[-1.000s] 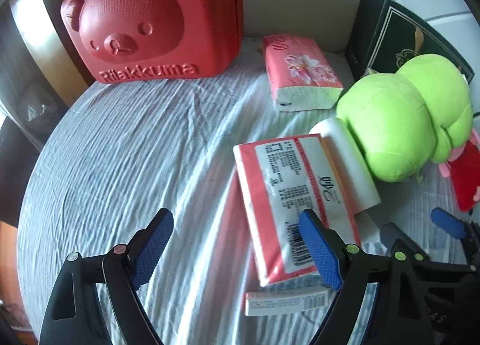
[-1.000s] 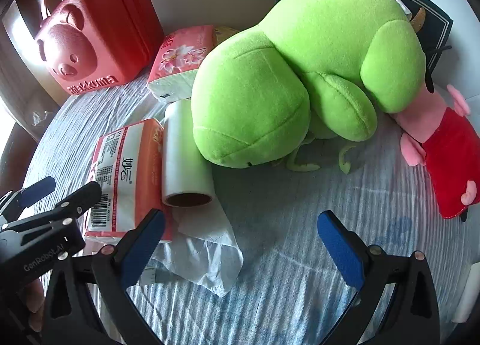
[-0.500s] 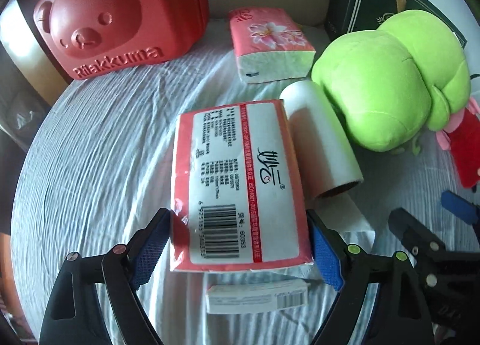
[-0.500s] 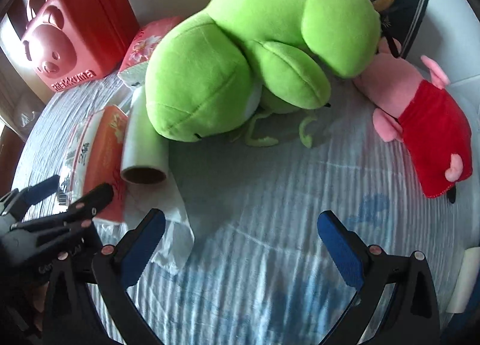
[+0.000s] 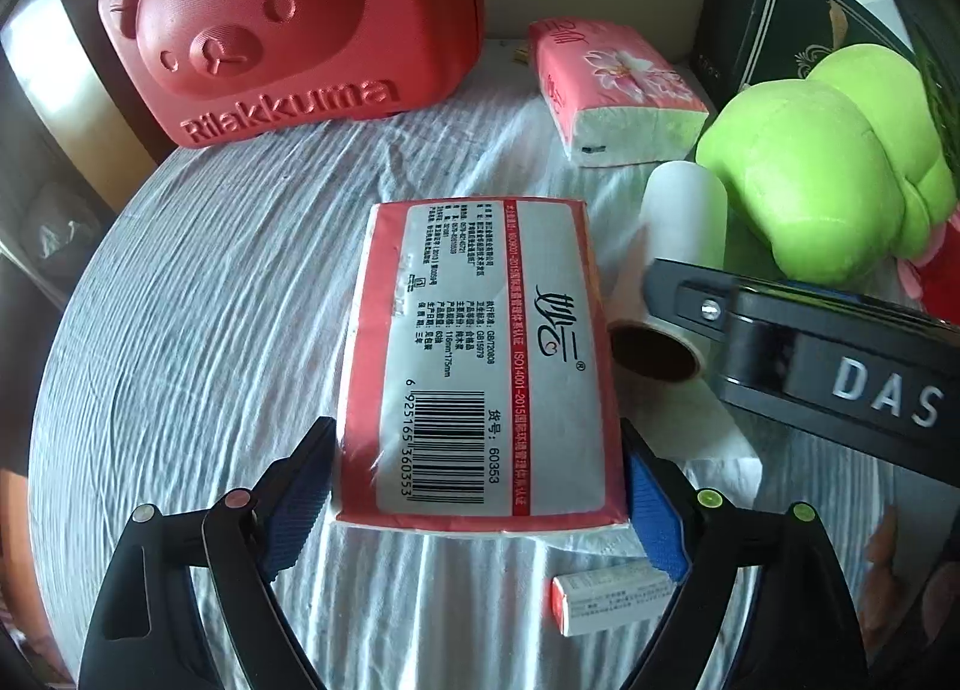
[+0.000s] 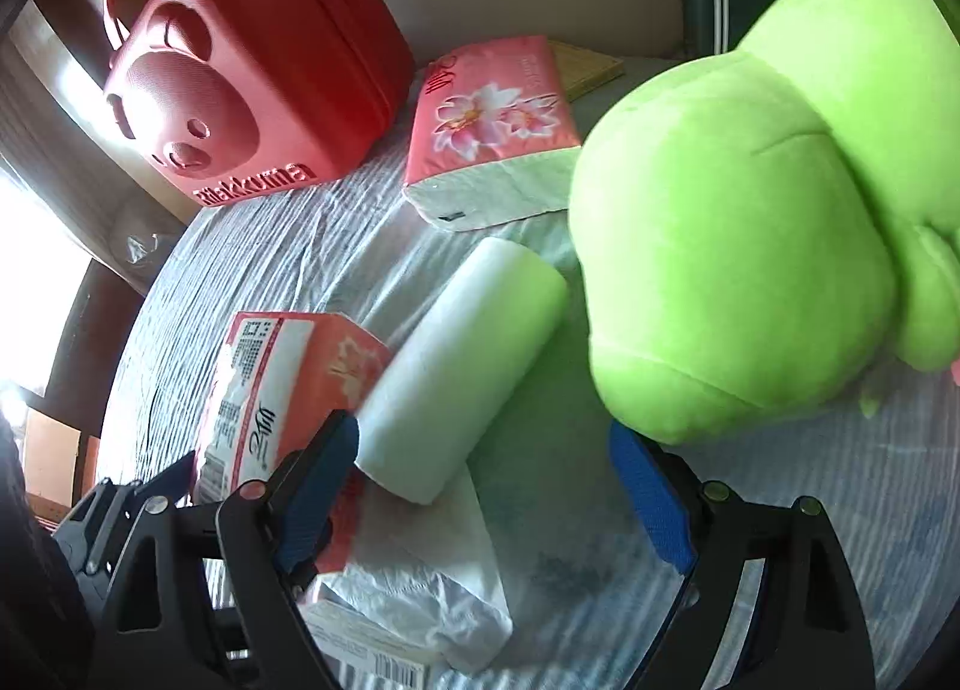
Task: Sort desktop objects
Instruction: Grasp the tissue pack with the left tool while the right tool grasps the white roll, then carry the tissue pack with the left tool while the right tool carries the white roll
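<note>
Red-wrapped and slippery, the tissue pack [image 5: 480, 354] sits clamped between the pads of the left gripper [image 5: 477, 486], lying on the desk [image 5: 198, 330] just left of the white roll [image 6: 462, 366]. Its soft sides may buckle and let it slide out if squeezed only at this near end. The right gripper [image 6: 486, 486] is spread wide around the white roll's near end; closing carelessly could nudge the tissue pack or snag the green plush toy [image 6: 750, 246] just right of the roll.

Daylight blows out the left edge (right wrist view); fisheye bending, dark corners, the right tongs [image 5: 840, 354] blurred.
</note>
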Action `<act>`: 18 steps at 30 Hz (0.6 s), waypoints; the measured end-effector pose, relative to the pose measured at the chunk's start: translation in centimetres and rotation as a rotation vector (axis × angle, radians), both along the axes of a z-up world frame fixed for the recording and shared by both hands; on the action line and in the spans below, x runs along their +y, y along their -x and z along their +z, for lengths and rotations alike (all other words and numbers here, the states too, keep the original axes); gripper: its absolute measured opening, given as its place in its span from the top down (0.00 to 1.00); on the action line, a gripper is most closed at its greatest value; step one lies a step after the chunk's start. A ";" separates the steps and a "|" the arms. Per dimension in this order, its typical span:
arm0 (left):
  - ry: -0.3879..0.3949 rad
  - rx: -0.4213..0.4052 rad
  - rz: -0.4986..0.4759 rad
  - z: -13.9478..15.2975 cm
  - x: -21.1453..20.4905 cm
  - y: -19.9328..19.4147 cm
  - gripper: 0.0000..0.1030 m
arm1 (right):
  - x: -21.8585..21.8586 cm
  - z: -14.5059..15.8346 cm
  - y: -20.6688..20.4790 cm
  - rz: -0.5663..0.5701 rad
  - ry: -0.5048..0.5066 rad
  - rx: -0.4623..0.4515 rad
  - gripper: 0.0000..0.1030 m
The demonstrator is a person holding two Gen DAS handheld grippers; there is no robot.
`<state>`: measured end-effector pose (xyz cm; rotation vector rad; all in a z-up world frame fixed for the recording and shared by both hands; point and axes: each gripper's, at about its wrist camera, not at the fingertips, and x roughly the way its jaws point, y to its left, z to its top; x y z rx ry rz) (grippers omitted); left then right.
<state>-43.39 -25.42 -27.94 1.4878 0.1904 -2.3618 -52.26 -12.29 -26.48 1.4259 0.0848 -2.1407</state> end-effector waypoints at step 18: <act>-0.033 0.028 0.091 -0.2 -2.6 2.5 0.17 | -1.1 -1.0 0.5 0.007 -0.107 0.028 0.54</act>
